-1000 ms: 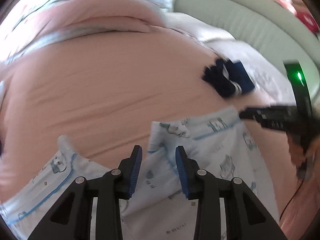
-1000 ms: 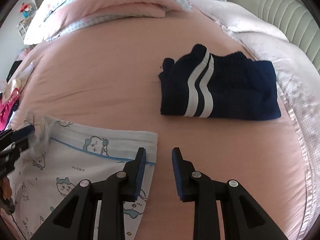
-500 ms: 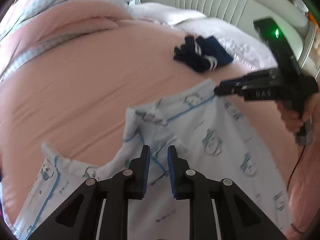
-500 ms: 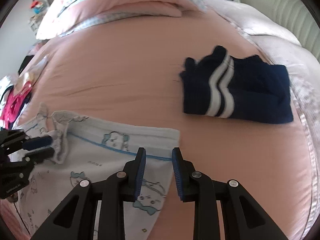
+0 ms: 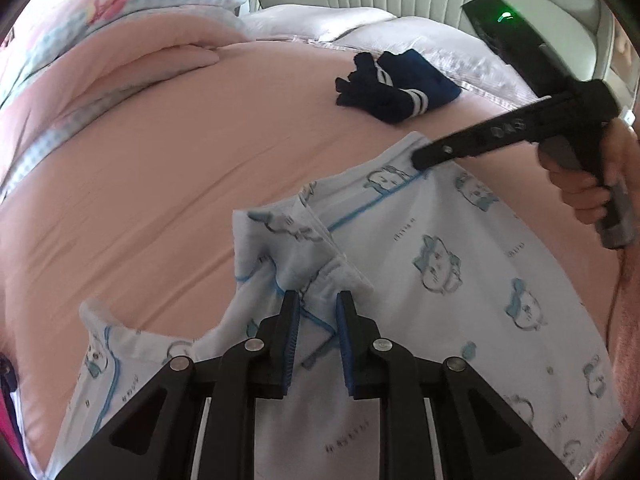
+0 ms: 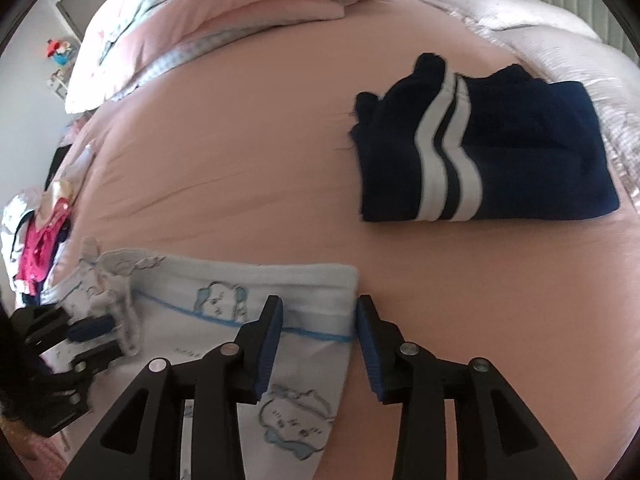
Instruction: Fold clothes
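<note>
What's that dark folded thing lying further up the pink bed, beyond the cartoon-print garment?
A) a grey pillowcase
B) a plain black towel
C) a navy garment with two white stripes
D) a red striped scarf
C: the right wrist view shows a folded navy garment crossed by two white stripes, lying on the pink bed sheet, apart from the light-blue cartoon-print garment.

A printed garment (image 5: 420, 280) lies spread on the near part of the bed (image 5: 140, 184). A folded sweater (image 6: 480, 152) rests farther back, to the right, well apart from it. Pillows (image 6: 240, 12) sit at the far end — a quilt (image 6: 560, 28) bunched along the right edge, beside the sweater.
</note>
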Motion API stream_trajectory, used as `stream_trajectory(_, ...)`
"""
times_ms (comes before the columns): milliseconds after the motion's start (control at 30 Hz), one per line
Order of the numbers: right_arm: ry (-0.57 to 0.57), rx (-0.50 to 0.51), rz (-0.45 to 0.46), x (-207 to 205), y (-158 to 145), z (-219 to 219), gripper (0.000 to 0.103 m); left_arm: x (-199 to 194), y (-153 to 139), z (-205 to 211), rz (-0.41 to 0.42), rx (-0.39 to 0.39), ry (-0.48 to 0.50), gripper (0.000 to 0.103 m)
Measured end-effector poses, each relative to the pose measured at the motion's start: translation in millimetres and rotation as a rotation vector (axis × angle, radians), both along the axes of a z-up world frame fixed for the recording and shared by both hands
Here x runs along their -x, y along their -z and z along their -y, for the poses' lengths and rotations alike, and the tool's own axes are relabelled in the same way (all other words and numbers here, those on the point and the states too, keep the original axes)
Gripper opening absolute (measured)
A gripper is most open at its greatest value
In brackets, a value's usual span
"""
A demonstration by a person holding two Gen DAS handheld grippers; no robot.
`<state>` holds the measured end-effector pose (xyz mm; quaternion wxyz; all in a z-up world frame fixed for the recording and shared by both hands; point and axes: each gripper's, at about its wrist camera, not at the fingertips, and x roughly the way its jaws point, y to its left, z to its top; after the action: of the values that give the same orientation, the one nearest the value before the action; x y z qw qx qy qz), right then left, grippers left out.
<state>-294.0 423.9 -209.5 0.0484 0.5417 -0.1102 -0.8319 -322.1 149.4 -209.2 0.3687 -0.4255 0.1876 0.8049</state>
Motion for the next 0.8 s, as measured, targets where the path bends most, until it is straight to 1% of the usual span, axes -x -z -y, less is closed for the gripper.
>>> stream_trajectory(100, -0.015, -0.027, 0.006, -5, -5, 3, 0.038, 7, -4, 4, 0.011, -0.029, -0.028, 0.017)
stream_trajectory(167, -0.016, -0.036, 0.014, -7, -7, 3, 0.038, 9, -7, 11, -0.005, -0.046, -0.049, 0.017)
stream_trajectory(233, -0.022, -0.043, 0.029, -8, -7, 3, 0.038, 13, -3, 15, 0.025, -0.045, -0.049, 0.018)
stream_trajectory(267, -0.029, -0.046, 0.033, -8, -6, 5, 0.038, 14, 1, 16, 0.055, -0.039, -0.032, 0.020)
stream_trajectory(300, -0.043, -0.049, 0.028, -8, -5, 9, 0.038, 14, 3, 16, 0.069, -0.034, -0.015, 0.020)
stream_trajectory(467, -0.114, -0.065, 0.005, -9, -2, 29, 0.039, 13, 0, 4, 0.014, 0.021, 0.046, 0.028)
stream_trajectory(600, -0.139, -0.050, -0.037, -9, 1, 39, 0.039, 9, 7, -16, -0.046, 0.091, 0.096, 0.028)
stream_trajectory(633, -0.146, -0.059, -0.046, -10, 1, 42, 0.036, 9, 7, -17, -0.052, 0.094, 0.088, 0.024)
stream_trajectory(667, -0.151, -0.064, -0.051, -11, 1, 45, 0.033, 11, 4, -14, -0.039, 0.076, 0.057, 0.015)
stream_trajectory(700, -0.149, -0.051, -0.052, -13, -1, 45, 0.022, 13, 1, -11, -0.026, 0.058, 0.027, 0.010)
stream_trajectory(733, -0.148, -0.038, -0.053, -14, -2, 46, 0.012, 14, -1, -8, -0.018, 0.041, -0.001, 0.008)
stream_trajectory(800, -0.141, -0.016, -0.055, -16, -5, 47, 0.009, 17, -6, 3, -0.018, 0.013, -0.079, 0.006)
